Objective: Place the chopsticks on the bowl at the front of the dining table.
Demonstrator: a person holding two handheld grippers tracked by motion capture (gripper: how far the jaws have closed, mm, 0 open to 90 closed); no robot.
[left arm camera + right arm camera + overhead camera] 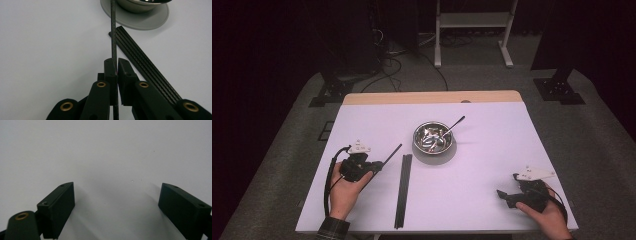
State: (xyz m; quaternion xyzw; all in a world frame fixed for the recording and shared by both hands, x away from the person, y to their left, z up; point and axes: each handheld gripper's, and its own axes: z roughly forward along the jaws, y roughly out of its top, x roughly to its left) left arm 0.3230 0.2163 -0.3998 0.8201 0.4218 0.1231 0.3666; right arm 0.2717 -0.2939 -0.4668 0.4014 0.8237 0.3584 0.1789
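My left gripper (378, 166) is at the table's left, shut on a thin black stick (392, 153) that points up and right toward the bowl. In the left gripper view the jaws (116, 63) pinch that stick (113, 30), which runs straight ahead past them. A steel bowl (433, 137) stands mid-table on a grey saucer (147, 22), with a spoon handle (457, 122) leaning out of it. My right gripper (504, 196) rests at the front right. In its own view the right gripper (117, 202) stands wide open over bare white table.
A long black ridged strip (403, 190) lies lengthwise in front of the bowl and reaches the front edge; in the left gripper view the strip (145, 67) runs just right of the jaws. The white tabletop (482, 165) has a wooden far edge (432, 97).
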